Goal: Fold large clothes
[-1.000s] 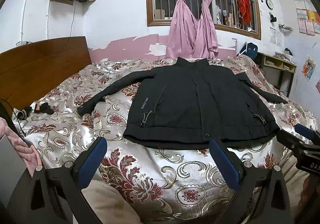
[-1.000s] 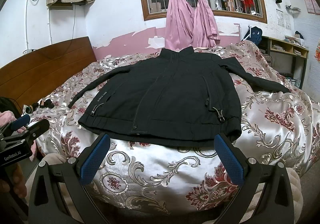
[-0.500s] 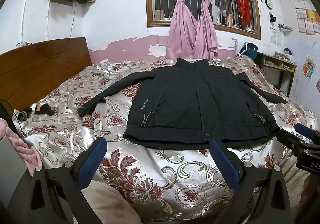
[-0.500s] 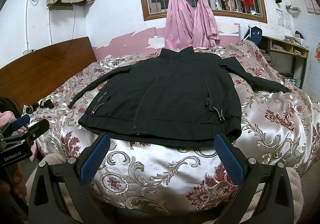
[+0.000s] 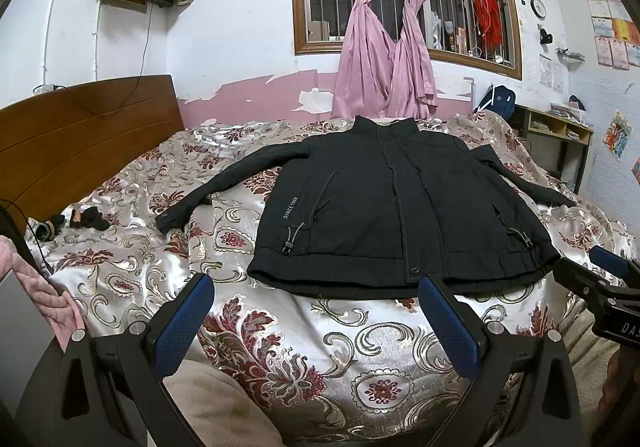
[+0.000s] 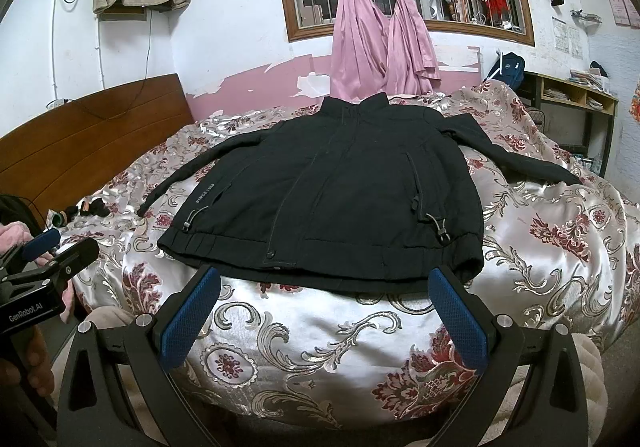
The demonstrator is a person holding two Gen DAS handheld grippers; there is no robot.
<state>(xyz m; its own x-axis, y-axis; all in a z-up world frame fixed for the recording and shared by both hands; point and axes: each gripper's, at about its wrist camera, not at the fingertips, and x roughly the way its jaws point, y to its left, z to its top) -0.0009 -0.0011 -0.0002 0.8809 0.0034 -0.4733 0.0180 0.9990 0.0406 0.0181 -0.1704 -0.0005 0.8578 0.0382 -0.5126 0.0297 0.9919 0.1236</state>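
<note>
A black zip jacket (image 5: 396,207) lies flat, front up, on the bed with both sleeves spread out; it also shows in the right wrist view (image 6: 340,191). Its hem faces me and its collar points at the window. My left gripper (image 5: 316,299) is open and empty, a little short of the hem. My right gripper (image 6: 324,295) is open and empty, just short of the hem's middle. Each gripper shows at the edge of the other's view: the right one (image 5: 608,279) and the left one (image 6: 44,259).
The bed carries a shiny floral bedspread (image 5: 288,331) and has a wooden headboard (image 5: 80,135) at the left. Small dark items (image 5: 80,221) lie by the headboard. Pink curtains (image 5: 384,59) hang at a barred window. A shelf unit (image 5: 560,143) stands at the right.
</note>
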